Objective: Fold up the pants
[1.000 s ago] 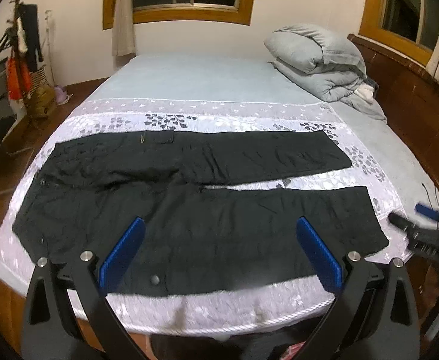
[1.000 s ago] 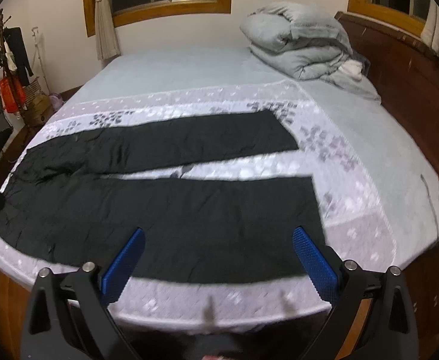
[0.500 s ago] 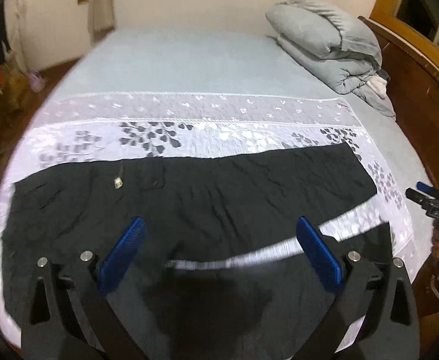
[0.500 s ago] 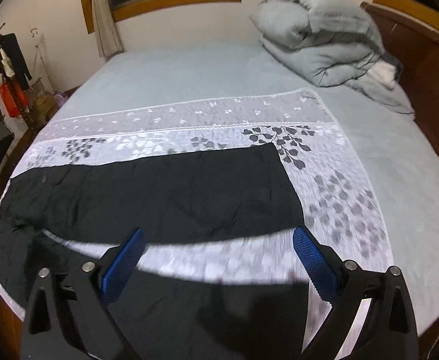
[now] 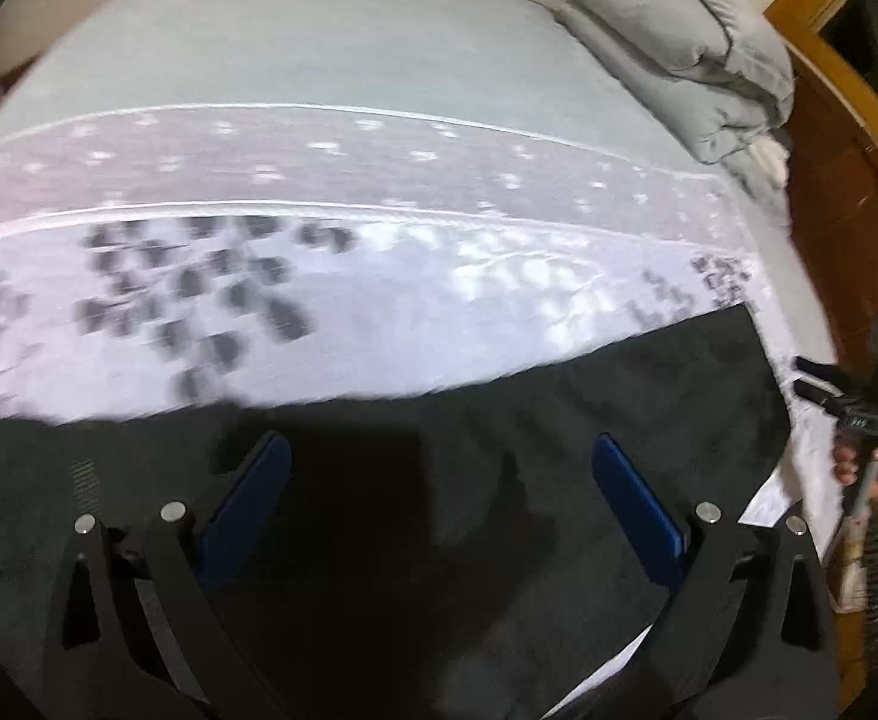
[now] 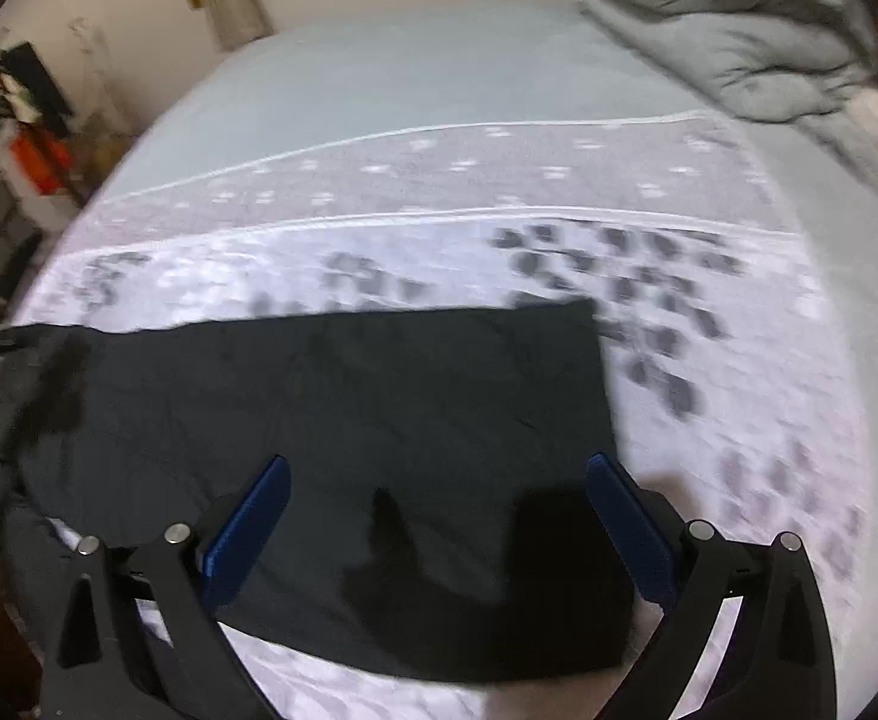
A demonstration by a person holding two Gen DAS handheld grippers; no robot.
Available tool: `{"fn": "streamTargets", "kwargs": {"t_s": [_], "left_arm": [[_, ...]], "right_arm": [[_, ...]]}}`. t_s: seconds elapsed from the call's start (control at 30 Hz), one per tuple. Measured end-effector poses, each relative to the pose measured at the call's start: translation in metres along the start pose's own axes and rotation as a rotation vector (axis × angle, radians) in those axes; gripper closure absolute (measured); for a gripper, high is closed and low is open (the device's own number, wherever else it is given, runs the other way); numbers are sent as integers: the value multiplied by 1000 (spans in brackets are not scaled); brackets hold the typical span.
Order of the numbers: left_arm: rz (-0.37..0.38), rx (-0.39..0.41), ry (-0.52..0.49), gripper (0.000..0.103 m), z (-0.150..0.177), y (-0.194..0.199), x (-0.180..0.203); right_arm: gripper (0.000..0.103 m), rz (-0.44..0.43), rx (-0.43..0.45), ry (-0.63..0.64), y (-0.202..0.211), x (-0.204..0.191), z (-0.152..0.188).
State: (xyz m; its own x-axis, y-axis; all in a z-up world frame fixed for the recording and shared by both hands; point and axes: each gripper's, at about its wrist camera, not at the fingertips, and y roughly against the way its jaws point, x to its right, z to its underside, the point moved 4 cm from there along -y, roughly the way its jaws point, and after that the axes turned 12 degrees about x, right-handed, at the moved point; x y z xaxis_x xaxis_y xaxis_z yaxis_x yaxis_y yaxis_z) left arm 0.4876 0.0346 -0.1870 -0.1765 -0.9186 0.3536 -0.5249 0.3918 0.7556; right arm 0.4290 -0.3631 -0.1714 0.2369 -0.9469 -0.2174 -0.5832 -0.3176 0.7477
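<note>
Black pants (image 5: 529,432) lie flat on the lilac flowered bedspread (image 5: 378,300). My left gripper (image 5: 439,504) is open and empty, low over the pants' upper part. In the right wrist view the far leg (image 6: 348,408) lies flat with its hem at the right. My right gripper (image 6: 435,519) is open and empty, low over that leg near the hem. The right gripper also shows at the right edge of the left wrist view (image 5: 847,402). Both views are blurred.
A folded grey duvet (image 5: 679,54) lies at the head of the bed by the wooden headboard (image 5: 841,138). Pale blue sheet (image 5: 318,42) covers the far half. A rack with clothes (image 6: 24,120) stands at the far left.
Both grippers have moved forward and down over the bed, from its near edge to low over the pants. Both stay open.
</note>
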Motion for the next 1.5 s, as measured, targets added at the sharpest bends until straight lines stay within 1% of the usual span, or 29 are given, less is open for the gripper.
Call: {"fn": "streamTargets", "kwargs": {"t_s": [0.07, 0.1, 0.17, 0.23, 0.3, 0.37, 0.43, 0.5, 0.57, 0.6, 0.7, 0.77, 0.83, 0.87, 0.93, 1.0, 1.03, 1.07, 1.1, 1.13, 1.2, 1.23, 1.27, 1.3, 1.33, 1.4, 1.43, 1.5], "left_arm": [[-3, -32, -6, 3, -2, -24, 13], [-12, -42, -14, 3, -2, -33, 17], [-60, -58, -38, 3, -2, -50, 25], [-58, -76, -45, 3, 0, -62, 27], [-44, -101, -31, 3, 2, -71, 29], [-34, -107, -45, 3, 1, -77, 34], [-11, -116, -68, 3, 0, -83, 41], [19, -134, -66, 3, 0, -90, 47], [47, -156, -65, 3, 1, -99, 55], [50, -165, -69, 3, 1, -103, 57], [18, -185, -76, 3, 1, -117, 60], [8, -182, -86, 4, 1, -121, 64], [22, -186, -127, 4, 4, -124, 74], [23, -196, -158, 6, 7, -126, 80], [-1, -200, -218, 17, 12, -128, 89], [4, -200, -255, 41, 14, -127, 97], [1, -204, -255, 46, 14, -127, 99], [-7, -205, -252, 56, 13, -126, 99], [-11, -203, -254, 66, 13, -126, 99], [-16, -204, -257, 70, 12, -125, 98], [-8, -206, -263, 88, 14, -122, 97], [-1, -209, -260, 92, 14, -119, 96], [15, -205, -246, 96, 14, -116, 95], [26, -196, -235, 96, 15, -112, 94], [28, -188, -234, 97, 14, -110, 94], [27, -173, -236, 97, 14, -108, 96], [28, -166, -230, 97, 14, -105, 95], [35, -136, -216, 98, 11, -94, 94]], "right_arm": [[4, -14, -8, 30, -16, -12, -9], [4, -3, -14, 53, -25, -18, -13], [4, 31, -19, 78, -37, -21, -19], [4, 50, -28, 105, -44, -16, -25], [4, 78, -22, 123, -43, -4, -30], [4, 85, -36, 112, -44, 10, -32], [4, 91, -69, 101, -48, 25, -29], [4, 117, -82, 96, -51, 39, -26], [4, 121, -96, 70, -55, 56, -21], [4, 127, -97, 59, -56, 61, -20], [4, 142, -116, 23, -62, 78, -10], [4, 120, -110, 10, -62, 80, -5], [3, 103, -102, 0, -62, 83, -6], [3, 95, -98, -6, -61, 83, -6], [3, 72, -94, -11, -59, 83, -5], [5, 56, -87, 0, -58, 79, -6], [8, 56, -80, 3, -58, 77, -6], [16, 65, -78, 4, -58, 76, -6], [21, 79, -75, 2, -61, 75, -7], [25, 97, -69, -5, -62, 74, -9], [53, 109, -56, -32, -63, 75, -13], [63, 118, -38, -42, -60, 77, -16], [78, 107, -31, -51, -57, 79, -17], [85, 89, -24, -63, -54, 80, -18], [87, 78, -11, -65, -50, 78, -20], [89, 91, 19, -20, -41, 70, -23], [89, 94, 46, 10, -32, 64, -26], [90, 78, 94, 21, -14, 56, -30]]}}
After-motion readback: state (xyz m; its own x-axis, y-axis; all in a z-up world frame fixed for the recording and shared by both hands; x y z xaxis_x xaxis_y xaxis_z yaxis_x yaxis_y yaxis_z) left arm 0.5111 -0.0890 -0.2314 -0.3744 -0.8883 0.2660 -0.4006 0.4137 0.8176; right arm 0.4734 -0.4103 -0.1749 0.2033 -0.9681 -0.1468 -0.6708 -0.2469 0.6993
